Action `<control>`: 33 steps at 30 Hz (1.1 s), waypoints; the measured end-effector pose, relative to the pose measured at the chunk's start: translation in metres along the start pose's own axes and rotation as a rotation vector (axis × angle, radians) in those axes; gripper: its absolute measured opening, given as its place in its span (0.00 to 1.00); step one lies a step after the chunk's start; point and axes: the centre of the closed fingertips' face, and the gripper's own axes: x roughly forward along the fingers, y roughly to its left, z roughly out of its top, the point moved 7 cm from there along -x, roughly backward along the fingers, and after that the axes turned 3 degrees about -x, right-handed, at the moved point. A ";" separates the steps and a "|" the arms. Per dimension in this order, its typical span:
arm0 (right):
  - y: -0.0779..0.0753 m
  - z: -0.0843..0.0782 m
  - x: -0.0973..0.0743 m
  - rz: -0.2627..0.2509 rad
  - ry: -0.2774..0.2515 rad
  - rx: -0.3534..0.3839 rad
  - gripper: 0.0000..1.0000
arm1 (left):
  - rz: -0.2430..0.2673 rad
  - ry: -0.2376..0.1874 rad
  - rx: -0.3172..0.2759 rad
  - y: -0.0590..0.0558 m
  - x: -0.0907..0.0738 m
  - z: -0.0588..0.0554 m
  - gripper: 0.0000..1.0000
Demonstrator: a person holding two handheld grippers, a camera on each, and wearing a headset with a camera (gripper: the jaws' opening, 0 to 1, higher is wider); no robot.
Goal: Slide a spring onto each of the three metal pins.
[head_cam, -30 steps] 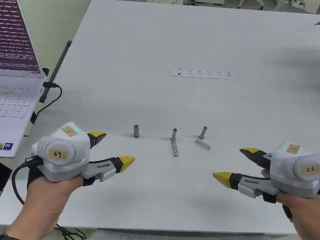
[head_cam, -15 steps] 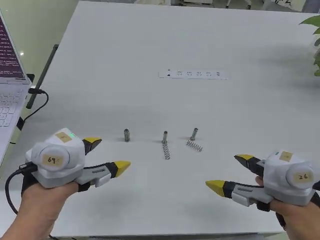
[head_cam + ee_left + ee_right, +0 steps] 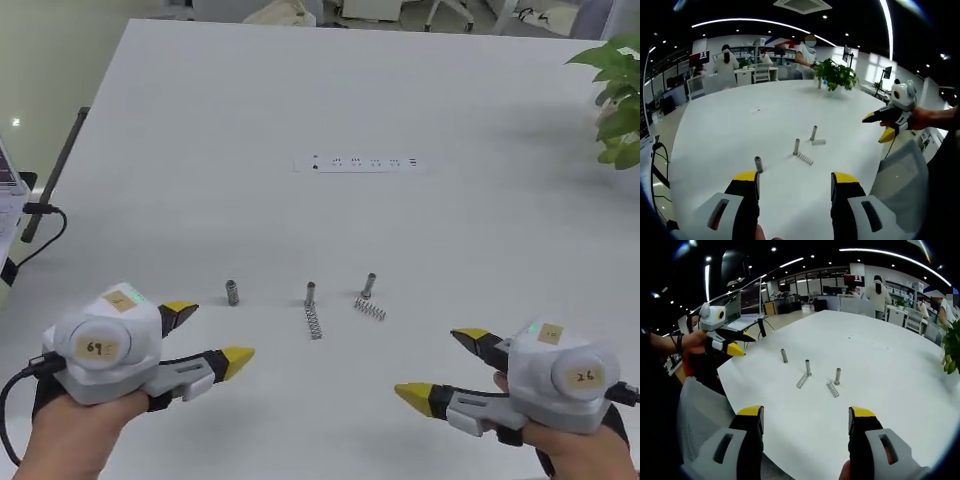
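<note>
Both tools hang low over the near edge of the white counter (image 3: pixel 480 230). The left hand-held gripper (image 3: pixel 210 332) has its yellow-tipped jaws spread wide with nothing between them. The right hand-held gripper (image 3: pixel 440 365) matches it, jaws apart and empty. They angle inward toward each other, well apart, with the work lying between and just beyond them.

And there's the row: three pins standing in a line across the counter. The left pin (image 3: pixel 232 293) looks shorter, thicker and ribbed, as though a spring already sits on it, though it is too small to be sure. The middle pin (image 3: pixel 310 294) is smooth and bare. The left spring (image 3: pixel 314 323) lies flat on the counter, running from that pin's foot toward the person. The right pin (image 3: pixel 369 285) is bare too, and the right spring (image 3: pixel 369 309) lies flat just in front of its base, set at a slant.

In the left gripper view the pins sit ahead of the open jaws, with the right hand-held gripper coming in from the right. In the right gripper view the row lies ahead between its own jaws, with the left hand-held gripper off to the left.

Farther back, a power strip (image 3: pixel 360 163) lies mid-counter. A plant (image 3: pixel 615 95) leans in at the far right edge, and a black cable (image 3: pixel 40 215) hangs off the left side.
</note>
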 end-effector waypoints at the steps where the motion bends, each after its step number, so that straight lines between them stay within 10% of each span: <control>1: 0.001 0.000 0.000 -0.001 0.000 0.003 0.68 | -0.005 0.004 0.004 0.000 0.003 0.000 0.53; 33: -0.003 0.003 -0.010 -0.031 -0.021 0.015 0.67 | -0.118 0.079 -0.006 -0.015 0.075 -0.002 0.50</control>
